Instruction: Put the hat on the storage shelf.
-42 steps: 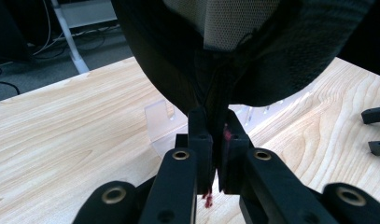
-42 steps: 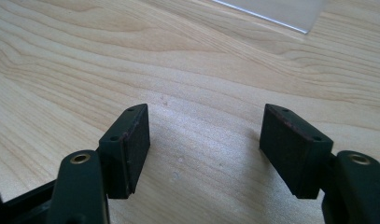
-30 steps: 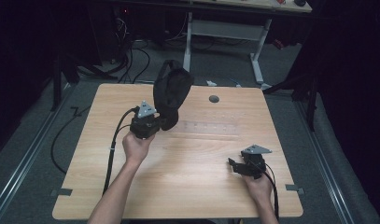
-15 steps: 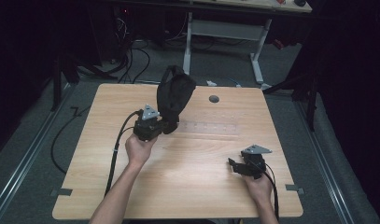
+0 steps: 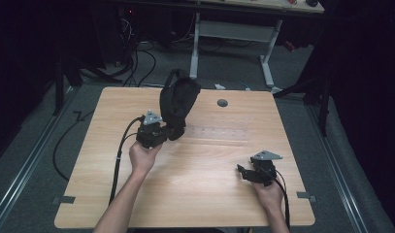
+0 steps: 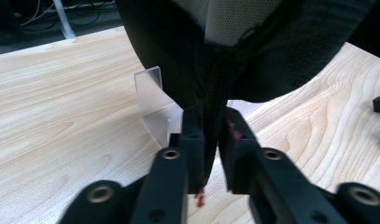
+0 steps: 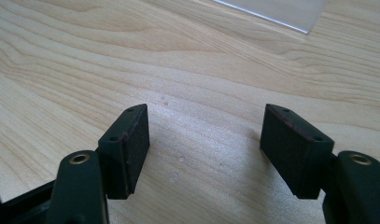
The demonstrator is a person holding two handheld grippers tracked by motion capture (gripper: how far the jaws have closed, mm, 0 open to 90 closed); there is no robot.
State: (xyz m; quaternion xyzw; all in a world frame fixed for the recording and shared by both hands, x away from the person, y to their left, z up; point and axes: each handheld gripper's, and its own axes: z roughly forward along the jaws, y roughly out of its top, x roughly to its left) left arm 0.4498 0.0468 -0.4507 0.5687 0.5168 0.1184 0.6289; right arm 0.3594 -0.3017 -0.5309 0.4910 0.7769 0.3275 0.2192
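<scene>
A black cap (image 5: 179,103) hangs over a clear plastic stand (image 6: 152,100) on the wooden table (image 5: 209,194). My left gripper (image 5: 172,132) is at the cap's lower edge. In the left gripper view its jaws (image 6: 212,140) have just been opening and stand slightly apart. A thin fold of the cap's black fabric (image 6: 271,56) hangs between the pads. My right gripper (image 5: 243,173) rests low at the table's near right, far from the cap. It is open (image 7: 204,149), with bare wood between its pads.
A clear flat strip (image 5: 219,132) lies on the table right of the cap, and its corner (image 7: 281,11) shows in the right gripper view. A round grommet (image 5: 222,103) sits near the far edge. Cables and a desk frame stand beyond the table.
The left gripper and the cap have shifted a little toward the near side, and the cap sits lower. The right hand has not moved.
</scene>
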